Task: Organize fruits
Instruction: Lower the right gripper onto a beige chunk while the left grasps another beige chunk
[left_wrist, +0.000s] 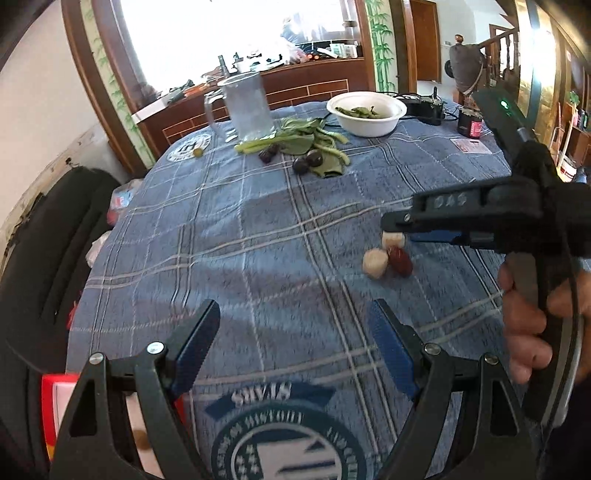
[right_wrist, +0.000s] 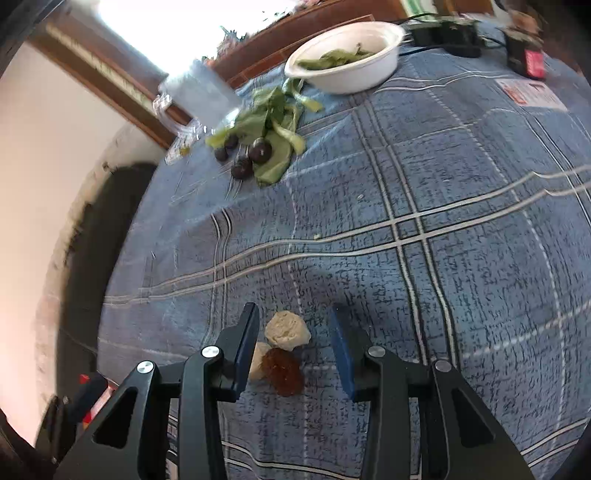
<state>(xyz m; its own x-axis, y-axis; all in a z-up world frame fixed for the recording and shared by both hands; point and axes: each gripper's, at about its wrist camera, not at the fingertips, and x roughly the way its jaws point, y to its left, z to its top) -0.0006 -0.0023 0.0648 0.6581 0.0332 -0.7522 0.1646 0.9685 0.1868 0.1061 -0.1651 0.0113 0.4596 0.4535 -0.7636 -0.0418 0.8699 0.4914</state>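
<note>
Bracketing the red date (right_wrist: 283, 372) and two pale pieces (right_wrist: 287, 330) low in frame, your right gripper (right_wrist: 295, 350) gapes empty; left gripper (left_wrist: 293, 347) wide, idle. Dark fruits (right_wrist: 259, 152) upper left remain unsorted.

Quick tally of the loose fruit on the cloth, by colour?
Dark plums: 4
Pale peeled pieces: 2
Red date: 1
Small green fruit: 1
Total: 8
</note>
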